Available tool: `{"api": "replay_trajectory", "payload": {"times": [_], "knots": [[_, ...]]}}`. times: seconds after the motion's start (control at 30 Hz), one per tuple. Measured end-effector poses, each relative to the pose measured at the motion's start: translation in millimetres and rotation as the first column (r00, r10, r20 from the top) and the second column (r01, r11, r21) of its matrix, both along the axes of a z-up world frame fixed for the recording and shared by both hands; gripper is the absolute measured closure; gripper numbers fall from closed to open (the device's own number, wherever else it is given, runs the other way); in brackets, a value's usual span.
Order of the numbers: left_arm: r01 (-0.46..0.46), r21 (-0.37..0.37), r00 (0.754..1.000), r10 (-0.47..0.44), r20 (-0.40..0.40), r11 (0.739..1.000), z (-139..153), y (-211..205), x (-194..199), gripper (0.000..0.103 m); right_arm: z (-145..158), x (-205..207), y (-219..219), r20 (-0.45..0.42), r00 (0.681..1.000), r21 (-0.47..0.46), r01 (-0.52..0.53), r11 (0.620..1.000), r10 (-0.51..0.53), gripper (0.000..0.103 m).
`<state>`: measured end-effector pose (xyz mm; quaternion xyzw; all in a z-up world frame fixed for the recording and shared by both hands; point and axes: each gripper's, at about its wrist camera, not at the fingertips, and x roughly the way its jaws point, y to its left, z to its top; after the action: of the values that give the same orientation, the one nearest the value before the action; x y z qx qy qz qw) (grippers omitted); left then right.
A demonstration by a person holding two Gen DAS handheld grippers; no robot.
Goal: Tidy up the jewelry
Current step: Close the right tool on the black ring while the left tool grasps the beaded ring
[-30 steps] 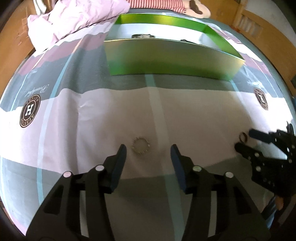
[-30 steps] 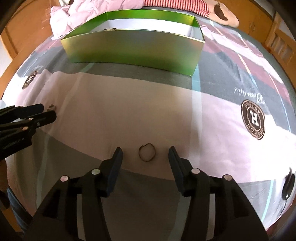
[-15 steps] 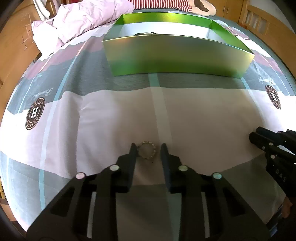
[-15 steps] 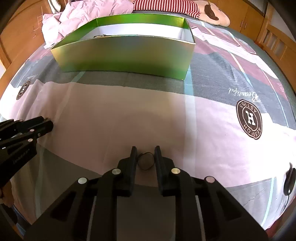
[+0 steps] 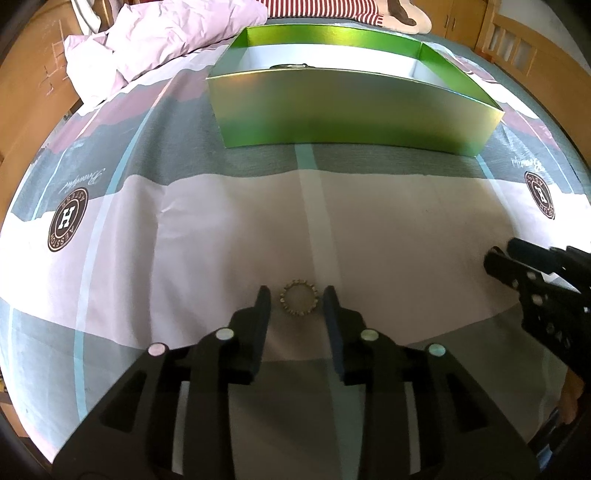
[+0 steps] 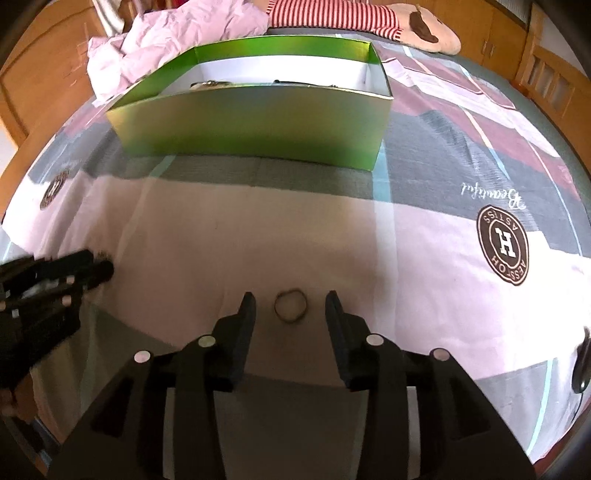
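Observation:
A small beaded gold ring (image 5: pixel 299 302) lies on the bedsheet between the fingers of my left gripper (image 5: pixel 297 301), which is open around it without touching it. A thin dark ring (image 6: pixel 290 306) lies on the sheet between the fingers of my right gripper (image 6: pixel 290 304), also open and apart from it. A green open box (image 5: pixel 351 107) stands farther back on the bed, with some jewelry inside; it also shows in the right wrist view (image 6: pixel 255 122). Each gripper shows at the edge of the other's view: the right gripper (image 5: pixel 517 262), the left gripper (image 6: pixel 88 269).
The bed is covered by a pink, grey and maroon sheet with round logo prints (image 6: pixel 503 244). A crumpled pink blanket (image 5: pixel 155 48) and a striped plush toy (image 6: pixel 369 18) lie behind the box. Wooden bed rails (image 5: pixel 517 44) stand at the right.
Both grippers narrowed around their rings half a second ago and have now opened wider again. Both rings still lie on the sheet. The view has risen a little.

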<state>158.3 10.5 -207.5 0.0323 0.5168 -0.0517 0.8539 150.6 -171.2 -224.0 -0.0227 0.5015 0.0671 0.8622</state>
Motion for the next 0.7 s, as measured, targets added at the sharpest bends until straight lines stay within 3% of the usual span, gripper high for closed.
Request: {"api": "replay_trajectory", "payload": {"times": [0.13, 0.4, 0.43, 0.47, 0.5, 0.57, 0.7], "knots": [[0.006, -0.001, 1.0, -0.006, 0.006, 1.0, -0.6, -0.2, 0.6, 0.061, -5.6, -8.8, -4.6, -0.004, 1.0, 0.0, -0.013, 1.0, 0.013, 0.06], [0.012, -0.014, 1.0, -0.012, 0.012, 1.0, -1.6, -0.1, 4.2, 0.061, -5.4, 1.2, 0.7, 0.009, 1.0, -0.017, -0.01, 1.0, 0.01, 0.063], [0.014, -0.018, 1.0, -0.014, 0.012, 1.0, -2.1, 0.2, 5.3, 0.061, -5.9, 2.4, 2.2, 0.008, 1.0, -0.022, -0.008, 1.0, 0.008, 0.067], [0.014, -0.019, 1.0, -0.014, 0.013, 1.0, -2.2, 0.1, 6.2, 0.063, -5.8, 3.3, 4.1, 0.009, 1.0, -0.024, -0.009, 1.0, 0.009, 0.076], [0.017, -0.022, 1.0, -0.016, 0.015, 1.0, -2.2, 0.1, 6.3, 0.07, -5.5, 3.5, 5.3, 0.009, 1.0, -0.023, -0.012, 1.0, 0.013, 0.084], [0.023, -0.03, 1.0, -0.022, 0.018, 0.999, -2.1, 0.3, 6.2, 0.081, -5.3, 3.3, 5.8, 0.01, 1.0, -0.028, -0.01, 1.0, 0.01, 0.084], [0.029, -0.027, 0.999, -0.028, 0.027, 0.999, -0.6, -0.1, 5.7, 0.082, -3.3, 3.8, 3.8, 0.009, 1.0, -0.013, -0.002, 1.0, 0.002, 0.084]]}}
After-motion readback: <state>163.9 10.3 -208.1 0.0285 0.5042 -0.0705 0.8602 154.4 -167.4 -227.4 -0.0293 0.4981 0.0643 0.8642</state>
